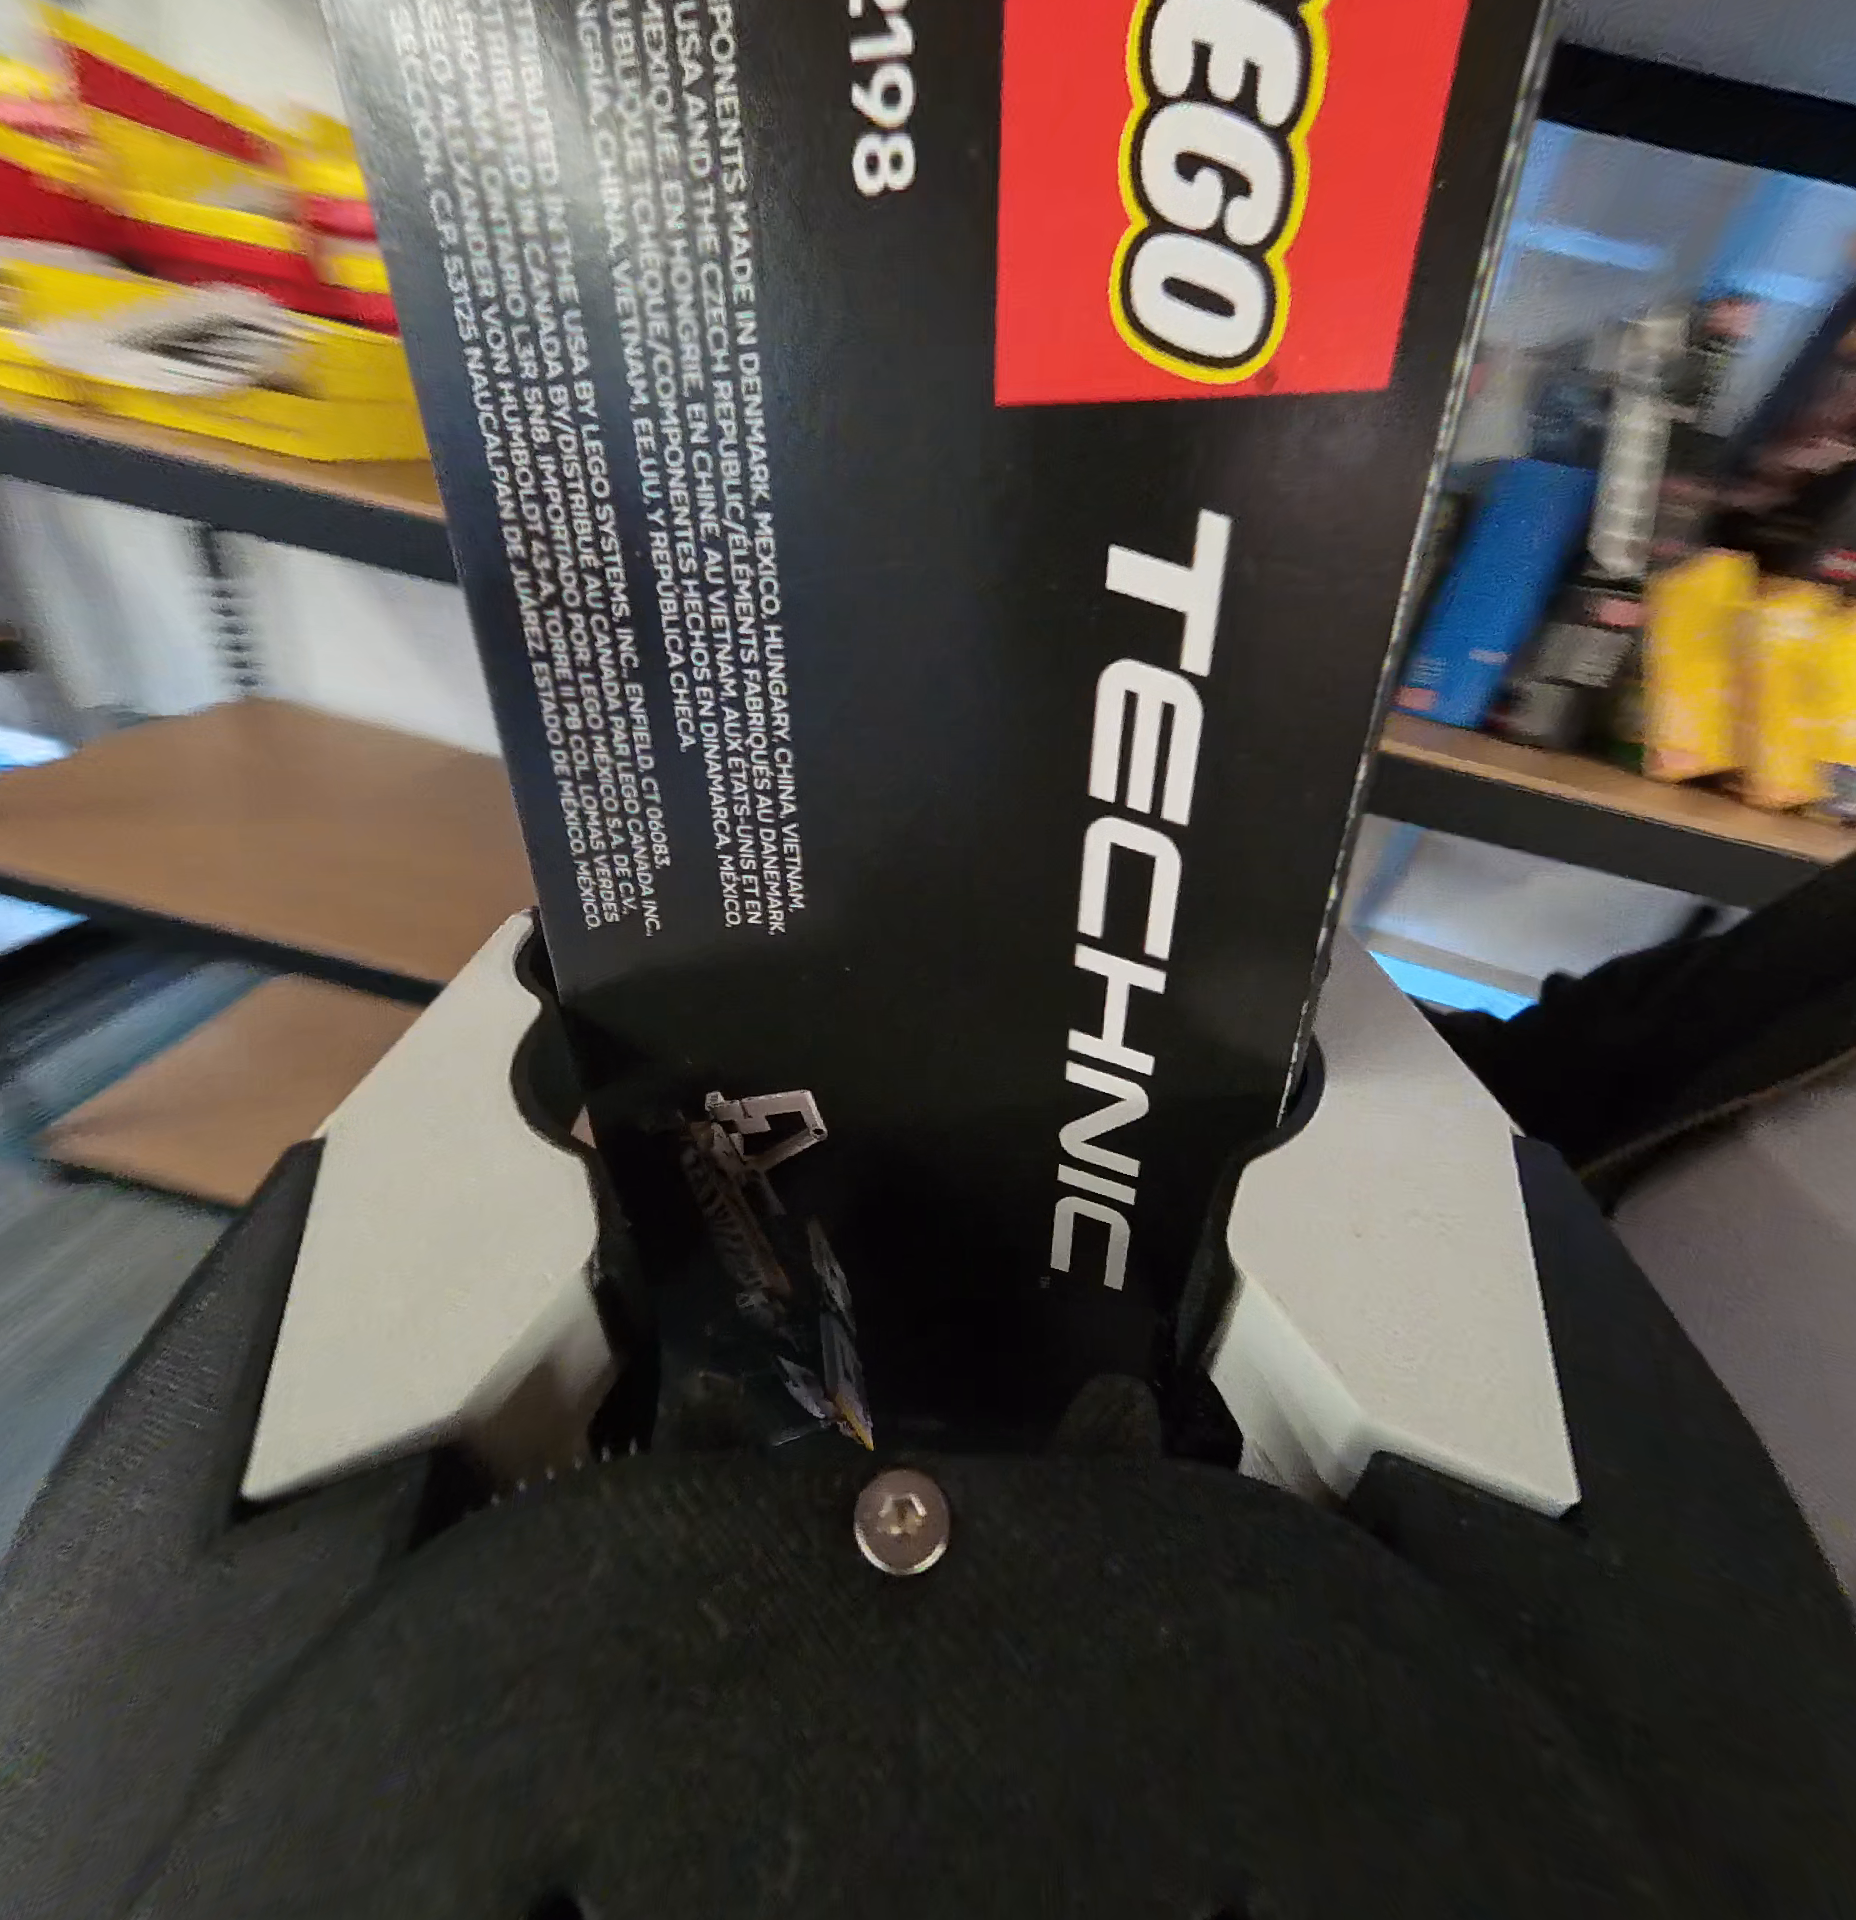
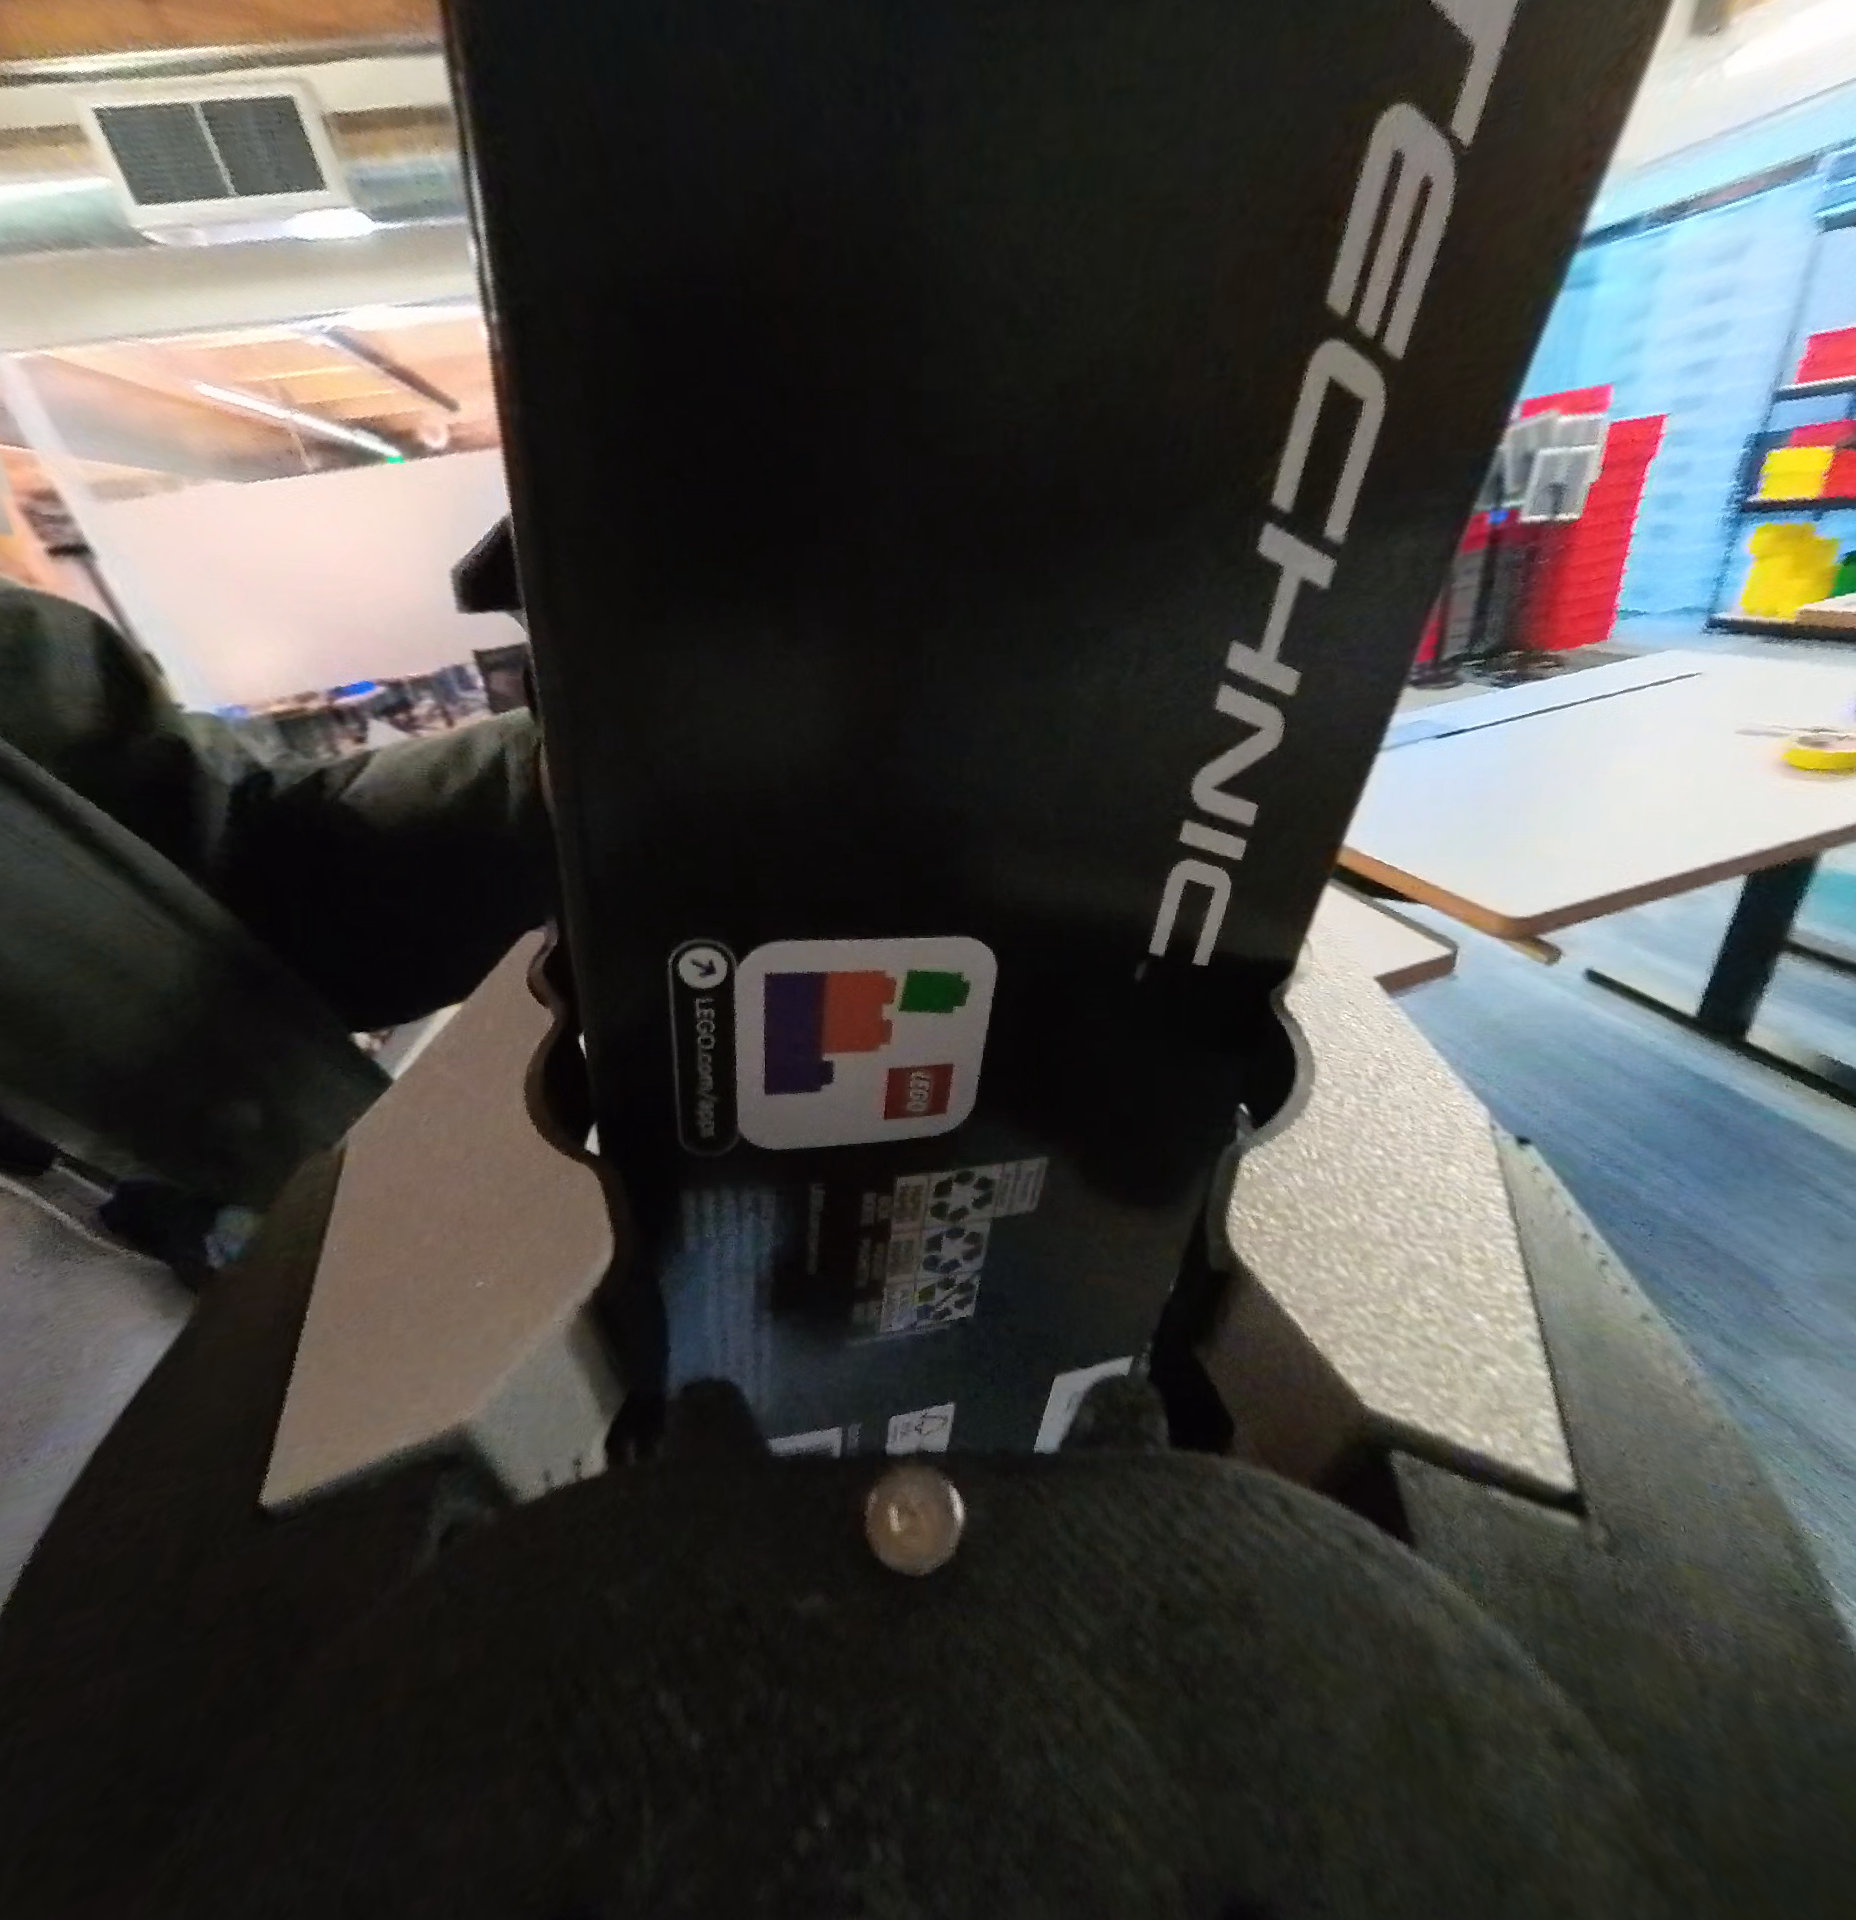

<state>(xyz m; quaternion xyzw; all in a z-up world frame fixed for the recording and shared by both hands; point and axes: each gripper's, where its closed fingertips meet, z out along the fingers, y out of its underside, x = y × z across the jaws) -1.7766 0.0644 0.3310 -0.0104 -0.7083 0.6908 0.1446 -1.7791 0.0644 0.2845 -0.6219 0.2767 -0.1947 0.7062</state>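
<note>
Two claws, the left claw (image 1: 929, 1039) and right claw (image 2: 913, 1039), squeeze one black box (image 1: 903, 675); if either lets go, it could tip and fall.

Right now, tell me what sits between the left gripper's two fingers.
A black box fills the gap, pinched edge-on by both fingers, as the left wrist view shows.

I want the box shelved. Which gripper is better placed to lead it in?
Probably the left. Both the left gripper and right gripper clamp the black box, but only the left faces the shelves; the right faces a white table.
</note>
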